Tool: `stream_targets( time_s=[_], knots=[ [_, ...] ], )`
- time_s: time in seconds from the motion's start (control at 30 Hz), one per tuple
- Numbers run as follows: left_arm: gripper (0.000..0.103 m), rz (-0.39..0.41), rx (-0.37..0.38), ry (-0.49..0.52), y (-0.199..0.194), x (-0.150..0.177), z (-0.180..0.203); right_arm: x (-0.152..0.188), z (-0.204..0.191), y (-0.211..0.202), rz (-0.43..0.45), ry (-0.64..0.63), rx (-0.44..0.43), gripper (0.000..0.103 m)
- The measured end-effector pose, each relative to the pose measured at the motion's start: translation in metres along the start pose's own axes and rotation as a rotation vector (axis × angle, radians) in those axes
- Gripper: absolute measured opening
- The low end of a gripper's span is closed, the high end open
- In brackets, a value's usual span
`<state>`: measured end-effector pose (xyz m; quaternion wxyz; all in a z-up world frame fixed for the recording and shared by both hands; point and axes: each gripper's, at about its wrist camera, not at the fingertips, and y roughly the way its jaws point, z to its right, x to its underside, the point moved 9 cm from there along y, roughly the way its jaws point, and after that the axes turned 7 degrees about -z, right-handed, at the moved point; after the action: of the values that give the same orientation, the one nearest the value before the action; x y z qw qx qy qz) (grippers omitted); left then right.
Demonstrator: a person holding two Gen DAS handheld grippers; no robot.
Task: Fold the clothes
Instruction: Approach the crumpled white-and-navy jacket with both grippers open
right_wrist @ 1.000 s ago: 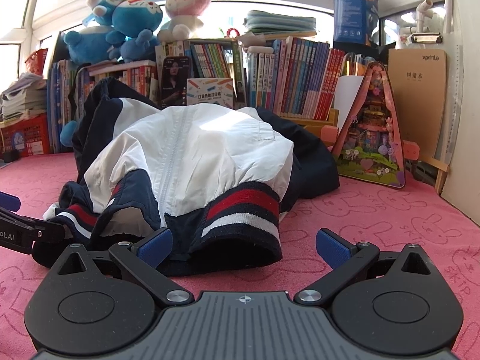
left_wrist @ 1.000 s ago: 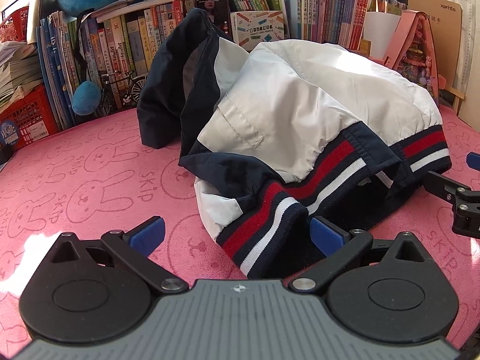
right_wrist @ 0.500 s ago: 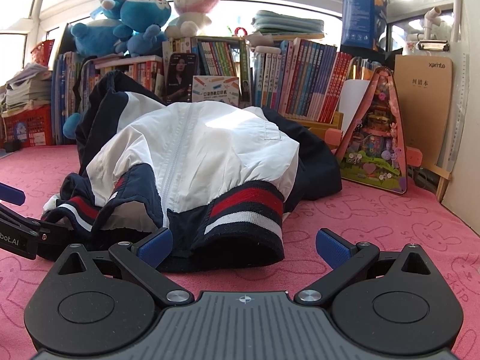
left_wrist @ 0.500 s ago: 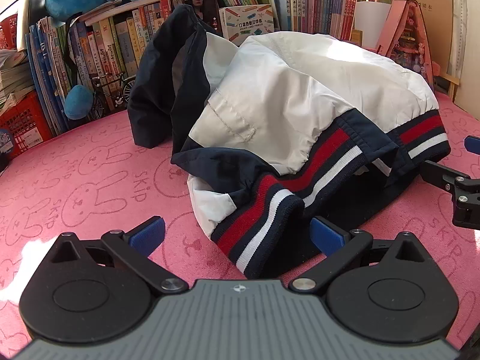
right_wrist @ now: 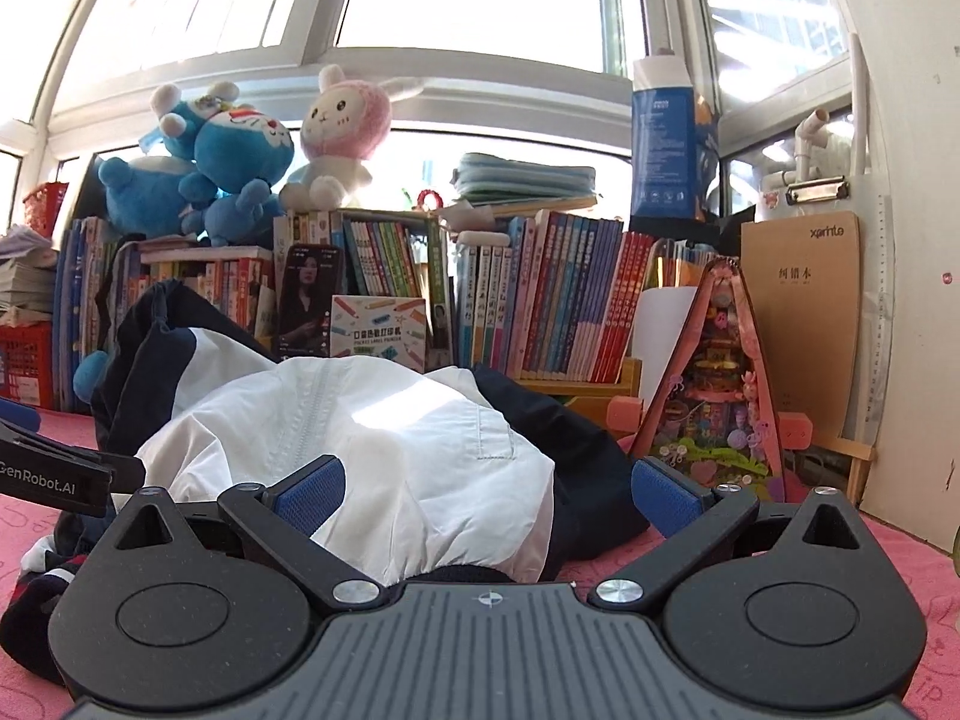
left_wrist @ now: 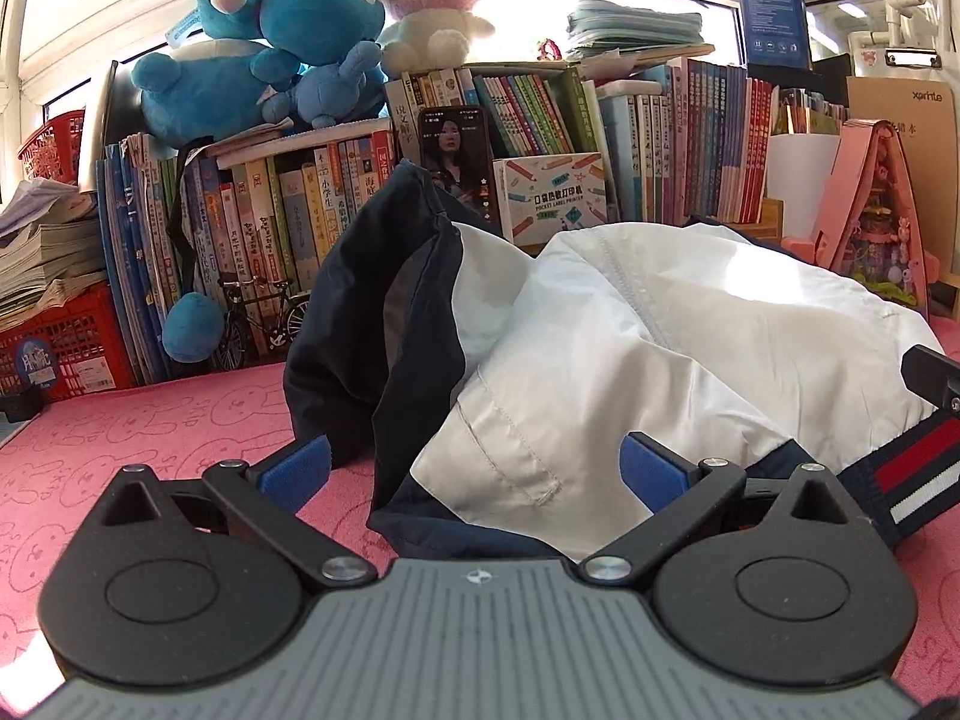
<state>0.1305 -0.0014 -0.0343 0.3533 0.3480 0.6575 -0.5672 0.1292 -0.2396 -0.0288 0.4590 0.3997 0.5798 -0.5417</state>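
1. The left gripper [left_wrist: 474, 468] has its jaws spread wide. The near edge of the jacket [left_wrist: 660, 360] lies between the blue pads [left_wrist: 297, 468], its white panel and navy trim filling the gap from about 11 to 2 o'clock. Nothing is pinched yet.

2. The right gripper [right_wrist: 489, 489] is just as wide apart. The white front of the jacket [right_wrist: 420, 438] bulges between its pads [right_wrist: 312, 489], and the navy hem dips below the gripper body at 6 o'clock, where I cannot tell whether it touches.

3. Risk, as I judge it: the jacket sits as a puffed heap on the pink bench [left_wrist: 150, 432], so closing now may catch several layers at once, or only the slick white shell. Either way the lining could slide and the fold come out crooked.

4. The striped hem [left_wrist: 912, 474] lies at 3 o'clock of the left gripper, outside its jaws. Grabbing the panel instead of that ribbed band probably gives a weak, slipping hold.

5. The two grippers sit close together: the right one's finger shows at the left view's 3 o'clock edge, and the left one's arm at the right view's 9 o'clock. A hasty lift may knock them together.

6. Farther out at 12 o'clock, a phone [left_wrist: 456, 150] leans against the books [left_wrist: 270, 222], just behind the raised navy part. A swung sleeve could topple it.
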Motion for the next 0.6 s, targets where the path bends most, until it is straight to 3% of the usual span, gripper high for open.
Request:
stream_targets(
  time_s=[0.07,0.17,0.47,0.6],
  knots=[
    [0.103,-0.023,-0.001,0.011,0.005,0.012,0.003,0.007,0.004,0.003,-0.032,0.043,-0.022,0.103],
    [0.103,-0.042,-0.002,0.02,0.01,0.027,0.006,0.006,0.006,-0.002,0.001,0.063,-0.046,0.103],
    [0.103,-0.081,0.008,0.0,0.009,0.033,0.005,0.005,-0.002,-0.003,0.005,0.013,-0.02,0.103],
    [0.103,-0.036,0.012,-0.007,0.0,0.031,0.005,0.006,-0.002,-0.003,0.001,0.017,-0.029,0.103]
  ],
)
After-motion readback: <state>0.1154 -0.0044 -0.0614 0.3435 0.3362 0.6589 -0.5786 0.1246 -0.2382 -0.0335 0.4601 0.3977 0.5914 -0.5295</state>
